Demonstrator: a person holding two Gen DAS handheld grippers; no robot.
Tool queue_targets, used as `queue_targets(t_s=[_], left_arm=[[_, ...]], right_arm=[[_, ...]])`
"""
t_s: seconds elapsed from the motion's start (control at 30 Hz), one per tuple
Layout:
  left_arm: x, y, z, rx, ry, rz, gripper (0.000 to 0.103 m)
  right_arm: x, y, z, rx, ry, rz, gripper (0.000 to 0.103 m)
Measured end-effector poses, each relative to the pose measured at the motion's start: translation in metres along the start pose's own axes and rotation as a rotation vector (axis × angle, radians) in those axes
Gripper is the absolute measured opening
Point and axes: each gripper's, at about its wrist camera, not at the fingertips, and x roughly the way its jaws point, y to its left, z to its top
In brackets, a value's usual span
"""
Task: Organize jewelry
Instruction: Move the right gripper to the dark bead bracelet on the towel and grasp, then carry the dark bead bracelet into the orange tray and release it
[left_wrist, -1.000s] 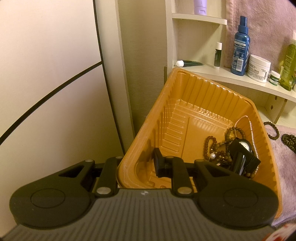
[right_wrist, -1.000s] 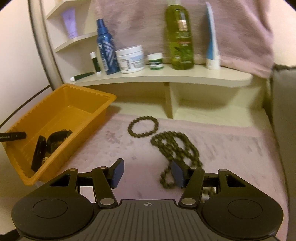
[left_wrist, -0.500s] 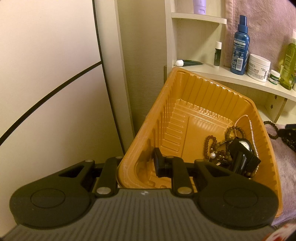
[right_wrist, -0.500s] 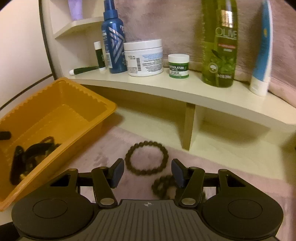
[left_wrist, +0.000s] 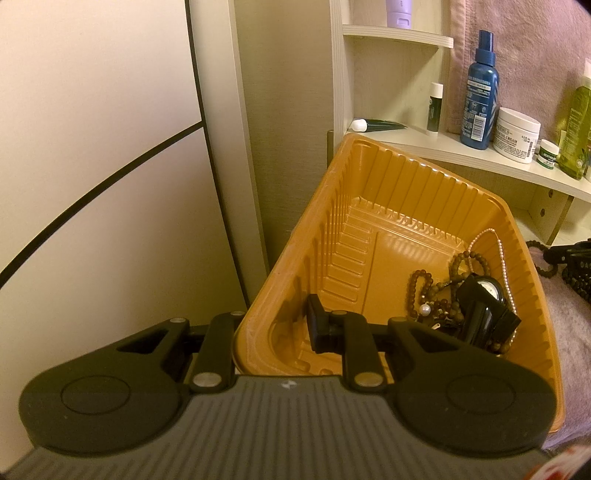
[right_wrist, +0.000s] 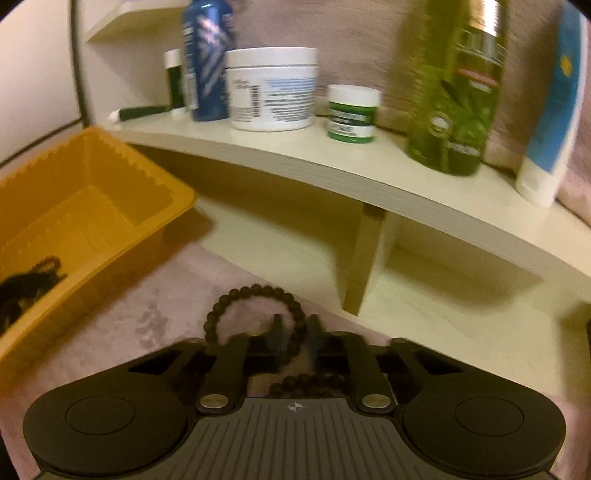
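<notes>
Bracelet of dark beads lies on pink cloth beside orange tray; right gripper closing, its jaws pinching the bead ring's near side. Left gripper clamps tray's near wall; more jewelry piled inside.
</notes>
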Motion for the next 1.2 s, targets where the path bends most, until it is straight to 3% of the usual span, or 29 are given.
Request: queue_targets(t_s=[0.33,0.73,1.0,1.2], left_arm=[[0.000,0.000,0.000,0.002,0.000,-0.001,0.020],[0.000,0.000,0.000,0.003,0.000,-0.003,0.020],[0.000,0.000,0.000,0.002,0.000,-0.004,0.019],[0.000,0.000,0.000,0.002,0.000,-0.004,0.019]], right_arm=[[-0.011,0.008,-0.004,-0.013,-0.028,-0.001,0.007],[-0.076,0.016,0.015,0.088,-0.179,0.073,0.007],[-0.101,0.046,0.040,0.078,-0.254,0.215,0.007],[-0.090,0.079,0.058,0.080,-0.270,0.337,0.007]])
